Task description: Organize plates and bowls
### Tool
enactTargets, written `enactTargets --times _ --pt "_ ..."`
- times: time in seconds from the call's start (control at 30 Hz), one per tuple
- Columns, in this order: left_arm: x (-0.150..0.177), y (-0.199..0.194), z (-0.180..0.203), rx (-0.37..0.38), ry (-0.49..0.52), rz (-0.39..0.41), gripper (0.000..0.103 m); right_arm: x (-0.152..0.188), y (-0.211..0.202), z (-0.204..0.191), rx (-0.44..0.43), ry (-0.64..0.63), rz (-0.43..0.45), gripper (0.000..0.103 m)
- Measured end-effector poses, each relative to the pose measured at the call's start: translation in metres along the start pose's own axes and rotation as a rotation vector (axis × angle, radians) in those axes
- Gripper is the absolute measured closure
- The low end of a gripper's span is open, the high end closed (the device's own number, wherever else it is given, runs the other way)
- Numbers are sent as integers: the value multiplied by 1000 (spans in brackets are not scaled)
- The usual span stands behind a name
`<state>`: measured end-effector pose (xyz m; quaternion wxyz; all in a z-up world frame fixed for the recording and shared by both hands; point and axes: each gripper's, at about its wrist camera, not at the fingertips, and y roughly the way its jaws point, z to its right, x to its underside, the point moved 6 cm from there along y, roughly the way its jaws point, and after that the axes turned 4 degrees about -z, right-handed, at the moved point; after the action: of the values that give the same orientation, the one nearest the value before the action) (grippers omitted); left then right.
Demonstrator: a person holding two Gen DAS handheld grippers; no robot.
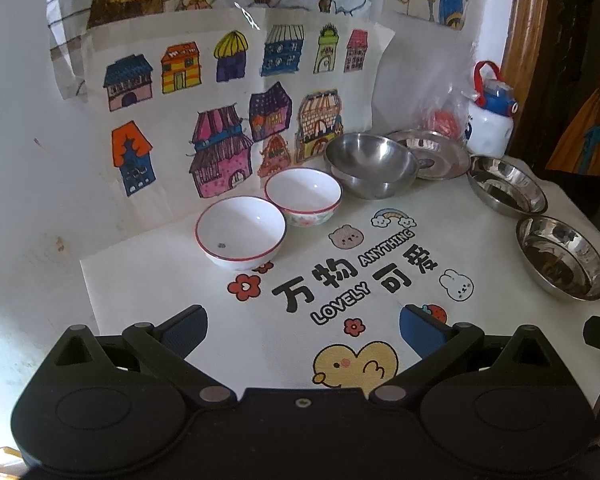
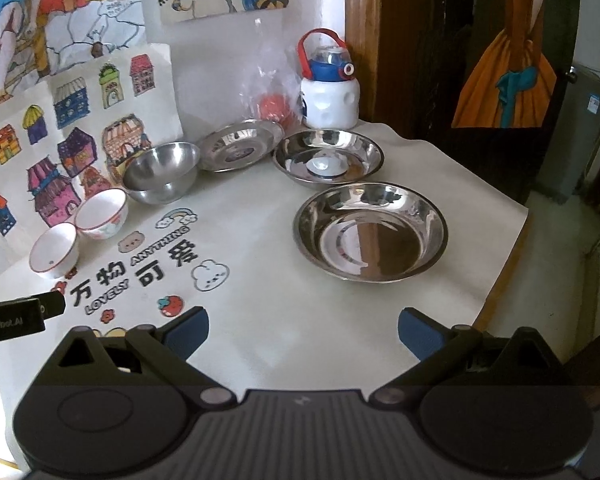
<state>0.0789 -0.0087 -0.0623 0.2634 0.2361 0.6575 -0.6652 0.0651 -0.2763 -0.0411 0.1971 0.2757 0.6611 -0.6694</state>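
Note:
Two white red-rimmed bowls stand side by side at the back left: the nearer one and a flowered one. Behind them sits a deep steel bowl, then a flat steel plate tilted against the back. Two steel dishes lie to the right: a far one and a near one. My left gripper is open above the printed cloth, well short of the white bowls. My right gripper is open, empty, just in front of the near dish.
A white cloth printed with cartoons covers the table; its right edge drops to the floor. A white and blue bottle and a plastic bag stand at the back. Children's drawings lean on the wall. A wooden door frame rises at right.

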Motion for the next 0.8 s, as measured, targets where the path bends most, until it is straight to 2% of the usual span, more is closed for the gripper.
enactTargets --times 0.13,0.33,0.6,0.8 --pt "-4 9 10 -14 4 -25 1 -8 12 16 4 -12 -12 0" --pt "-12 25 36 5 -4 -47 1 -34 35 51 13 -17 -33 0" --pt "-34 57 84 90 -70 -88 1 -65 78 101 54 -41 -70 0" --pt "-52 79 132 122 -43 -86 1 -78 103 125 48 -70 -97 0"
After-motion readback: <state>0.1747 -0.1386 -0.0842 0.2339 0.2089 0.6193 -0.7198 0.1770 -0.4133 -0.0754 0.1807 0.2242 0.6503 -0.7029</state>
